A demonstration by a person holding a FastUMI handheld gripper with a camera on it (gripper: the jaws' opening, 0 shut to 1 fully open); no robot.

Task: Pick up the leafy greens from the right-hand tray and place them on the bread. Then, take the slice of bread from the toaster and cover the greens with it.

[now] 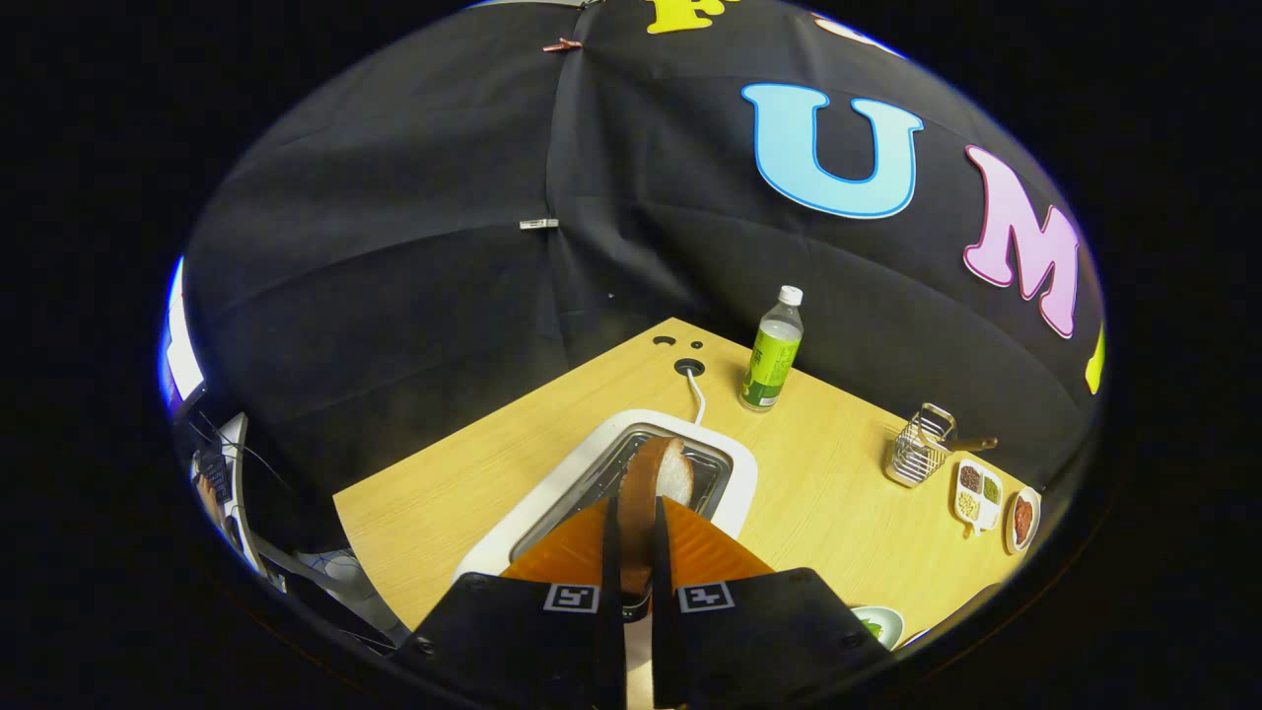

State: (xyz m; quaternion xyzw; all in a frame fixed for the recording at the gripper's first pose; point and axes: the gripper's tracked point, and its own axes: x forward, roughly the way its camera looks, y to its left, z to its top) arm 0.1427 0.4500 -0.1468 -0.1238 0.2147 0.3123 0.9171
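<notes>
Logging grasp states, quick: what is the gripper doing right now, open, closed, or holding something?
Gripper: closed on the slice of bread, both fingers pressing its sides, held over the toaster.

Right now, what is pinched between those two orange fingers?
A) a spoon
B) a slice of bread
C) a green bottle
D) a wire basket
B: the gripper is shut on the slice of bread, held on edge just above the toaster.
</notes>
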